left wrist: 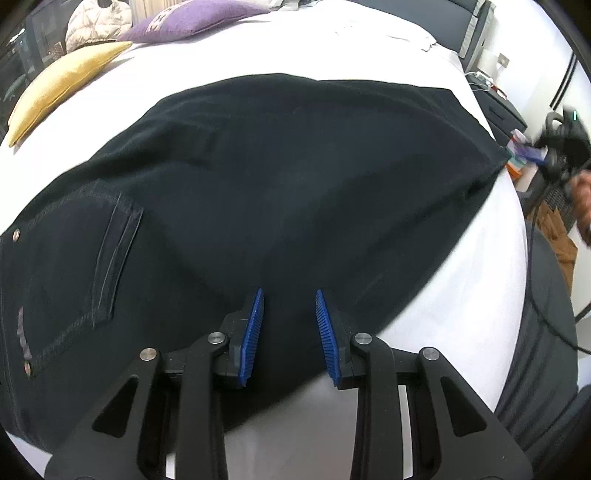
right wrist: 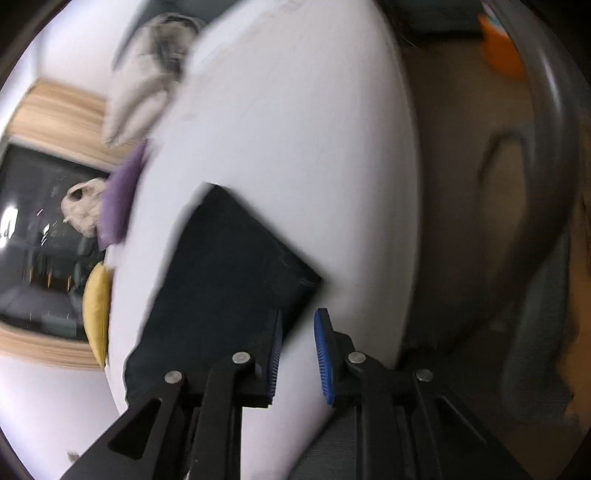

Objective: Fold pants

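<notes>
Black pants (left wrist: 277,166) lie flat on the white bed (left wrist: 461,277), waist and back pocket (left wrist: 114,258) at the left, leg hems at the right. My left gripper (left wrist: 289,295) hovers over the pants' near edge, jaws apart, nothing pinched between the blue pads (left wrist: 253,325). In the left wrist view my right gripper (left wrist: 561,147) is a blurred shape just past the hem end. In the right wrist view the right gripper (right wrist: 300,314) is open over white sheet, with the hem corner of the pants (right wrist: 229,258) just beyond its left finger.
A yellow cushion (left wrist: 62,85), a purple cushion (left wrist: 192,18) and a pale puffy garment (left wrist: 98,18) sit along the bed's far left side. A dark nightstand (left wrist: 498,107) and cables stand off the right edge. A person's dark clothing (left wrist: 546,332) is at the near right.
</notes>
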Motion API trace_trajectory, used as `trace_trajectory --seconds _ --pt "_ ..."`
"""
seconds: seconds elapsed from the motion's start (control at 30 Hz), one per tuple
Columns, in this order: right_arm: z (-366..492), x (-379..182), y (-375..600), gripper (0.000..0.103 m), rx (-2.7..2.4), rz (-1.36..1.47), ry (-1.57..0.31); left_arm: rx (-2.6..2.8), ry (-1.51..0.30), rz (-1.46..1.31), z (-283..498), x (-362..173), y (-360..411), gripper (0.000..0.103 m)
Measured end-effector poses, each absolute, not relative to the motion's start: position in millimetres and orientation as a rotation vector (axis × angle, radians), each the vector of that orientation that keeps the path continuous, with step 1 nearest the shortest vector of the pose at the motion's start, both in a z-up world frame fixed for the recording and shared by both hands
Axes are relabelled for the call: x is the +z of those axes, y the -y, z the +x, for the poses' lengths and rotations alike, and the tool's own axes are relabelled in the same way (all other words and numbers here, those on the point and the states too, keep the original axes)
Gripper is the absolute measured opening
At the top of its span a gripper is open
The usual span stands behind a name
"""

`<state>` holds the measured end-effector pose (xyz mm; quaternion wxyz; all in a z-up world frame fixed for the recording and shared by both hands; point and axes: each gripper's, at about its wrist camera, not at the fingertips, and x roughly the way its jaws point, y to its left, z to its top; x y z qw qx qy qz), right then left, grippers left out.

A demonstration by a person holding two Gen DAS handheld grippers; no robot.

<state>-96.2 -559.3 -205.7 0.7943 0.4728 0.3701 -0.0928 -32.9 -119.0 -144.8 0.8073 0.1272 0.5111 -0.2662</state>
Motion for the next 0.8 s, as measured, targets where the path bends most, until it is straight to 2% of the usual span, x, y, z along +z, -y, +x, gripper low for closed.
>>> trace_trajectory --seconds 0.07,0.17,0.27,0.3,0.33,0.4,0.43,0.5,0.6,0.63,0.67,0.73,0.8 --pt "-61.9 -189.0 525.1 0.021 -0.022 0.971 -0.788 -0.566 -1.099 0.245 -38.5 -145.3 112.1 0.028" --pt "-9.1 -191.6 468.2 0.029 0.216 0.918 -0.844 -0.566 -1.108 0.229 -45.7 -144.8 105.2 0.028" --pt "26.7 -233.9 436.8 0.037 0.159 0.849 -1.047 -0.567 -1.131 0.216 -59.7 -136.7 91.5 0.029" --pt "26.3 -250.5 440.0 0.016 0.109 0.882 -1.082 -0.572 -1.117 0.214 -62.7 -127.3 86.6 0.029" --pt "22.7 -251.4 445.0 0.000 0.082 0.891 -1.080 -0.575 -1.081 0.210 -64.4 -115.0 80.1 0.029" --pt "22.3 -239.2 444.8 0.001 0.038 0.817 -1.122 -0.545 -1.018 0.185 -58.4 -96.0 65.5 0.029" --pt "23.8 -228.6 439.2 0.009 0.013 0.752 -1.126 -0.510 -0.972 0.155 -47.7 -84.4 51.3 0.029" --pt "37.0 -200.6 415.9 0.019 0.076 0.642 -1.083 -0.448 -0.937 0.128 -29.5 -78.3 31.5 0.029" --pt "82.3 -168.6 356.8 0.030 0.326 0.584 -1.014 -0.358 -0.945 0.073 5.8 -89.6 1.7 0.029" --pt "103.5 -162.9 327.6 0.031 0.429 0.552 -0.996 -0.351 -0.966 0.073 12.3 -98.1 -1.7 0.029" --pt "116.2 -163.5 312.3 0.034 0.496 0.547 -0.992 -0.322 -0.997 0.093 18.1 -113.5 -5.9 0.029" --pt "166.8 -183.8 264.8 0.045 0.588 0.559 -1.052 -0.298 -1.019 0.092 15.6 -139.5 -18.2 0.029" --pt "198.2 -209.1 240.3 0.045 0.551 0.526 -1.103 -0.315 -0.965 0.036 1.4 -144.5 -35.6 0.029"
